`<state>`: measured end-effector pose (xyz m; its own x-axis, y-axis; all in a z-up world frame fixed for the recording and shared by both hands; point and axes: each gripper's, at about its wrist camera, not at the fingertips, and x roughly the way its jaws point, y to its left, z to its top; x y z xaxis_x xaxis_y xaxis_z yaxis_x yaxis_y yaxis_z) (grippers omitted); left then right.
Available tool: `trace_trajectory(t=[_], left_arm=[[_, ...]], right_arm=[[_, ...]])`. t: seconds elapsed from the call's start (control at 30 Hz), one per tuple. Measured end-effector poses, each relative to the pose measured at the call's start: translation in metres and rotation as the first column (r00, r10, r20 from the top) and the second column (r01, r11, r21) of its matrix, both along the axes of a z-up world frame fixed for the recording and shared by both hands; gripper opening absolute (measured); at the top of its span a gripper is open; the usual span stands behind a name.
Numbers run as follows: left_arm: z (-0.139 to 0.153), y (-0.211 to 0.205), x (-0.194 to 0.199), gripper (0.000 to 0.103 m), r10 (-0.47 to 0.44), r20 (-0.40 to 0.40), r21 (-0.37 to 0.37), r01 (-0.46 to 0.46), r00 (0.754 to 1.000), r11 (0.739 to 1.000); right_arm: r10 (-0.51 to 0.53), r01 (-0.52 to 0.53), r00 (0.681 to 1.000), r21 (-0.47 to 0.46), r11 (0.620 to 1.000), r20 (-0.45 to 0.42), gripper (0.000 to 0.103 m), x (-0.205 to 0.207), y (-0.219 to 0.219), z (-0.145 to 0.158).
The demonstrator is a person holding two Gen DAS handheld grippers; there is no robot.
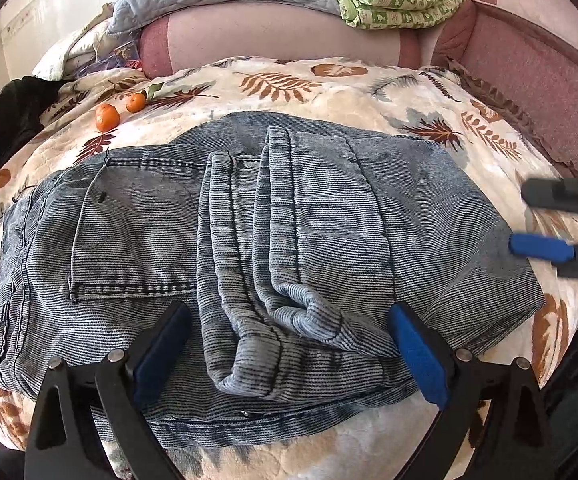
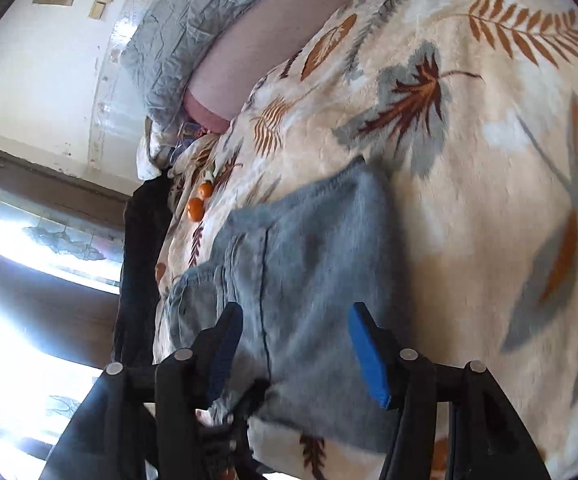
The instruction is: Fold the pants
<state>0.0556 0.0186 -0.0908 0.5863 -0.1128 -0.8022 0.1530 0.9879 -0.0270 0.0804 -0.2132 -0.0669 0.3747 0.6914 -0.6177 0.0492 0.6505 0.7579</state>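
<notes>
Our left gripper (image 1: 289,356) and right gripper (image 2: 293,356) stood spread over the folded pants (image 1: 249,220); we feared a pad snagging and undoing the fold.

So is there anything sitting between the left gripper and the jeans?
Nothing visible. The left gripper hangs open right over the folded jeans. The two oranges lie well beyond them on the blanket.

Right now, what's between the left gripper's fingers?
Left wrist view: the pants' folded-over leg ends lie between the open left gripper's fingers, pads not pressing them.
</notes>
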Motion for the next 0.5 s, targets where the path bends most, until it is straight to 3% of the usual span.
trace_trajectory(t=[0.1, 0.17, 0.27, 0.33, 0.37, 0.4, 0.5], left_arm=[[0.0, 0.001, 0.001, 0.099, 0.0, -0.002, 0.001, 0.0, 1.0, 1.0], [0.0, 0.001, 0.001, 0.099, 0.001, -0.003, 0.0, -0.001, 1.0, 1.0], [-0.001, 0.0, 0.002, 0.099, 0.009, -0.003, 0.01, -0.009, 1.0, 1.0], [-0.001, -0.002, 0.003, 0.099, 0.02, -0.008, 0.014, -0.02, 1.0, 1.0], [-0.001, -0.003, 0.003, 0.099, 0.024, -0.013, 0.018, -0.024, 1.0, 1.0], [-0.001, -0.004, 0.004, 0.099, 0.028, -0.019, 0.023, -0.028, 0.999, 0.999], [0.0, -0.003, 0.005, 0.099, 0.032, -0.031, 0.023, -0.032, 0.999, 0.999]], right_arm=[[0.016, -0.016, 1.0, -0.028, 0.999, 0.017, 0.067, -0.015, 0.001, -0.015], [0.006, -0.005, 1.0, -0.026, 1.0, 0.026, 0.067, -0.013, 0.002, -0.001], [0.033, -0.034, 0.989, 0.004, 0.999, 0.145, 0.067, -0.021, 0.008, 0.026], [0.09, -0.087, 0.989, -0.031, 0.996, 0.118, 0.071, -0.025, 0.017, 0.018], [0.112, -0.107, 0.992, -0.083, 0.991, 0.055, 0.073, -0.024, 0.023, 0.003], [0.122, -0.122, 0.993, -0.078, 0.989, -0.008, 0.073, -0.022, 0.024, -0.015], [0.096, -0.096, 0.993, 0.003, 0.995, 0.066, 0.072, -0.025, 0.016, -0.003]])
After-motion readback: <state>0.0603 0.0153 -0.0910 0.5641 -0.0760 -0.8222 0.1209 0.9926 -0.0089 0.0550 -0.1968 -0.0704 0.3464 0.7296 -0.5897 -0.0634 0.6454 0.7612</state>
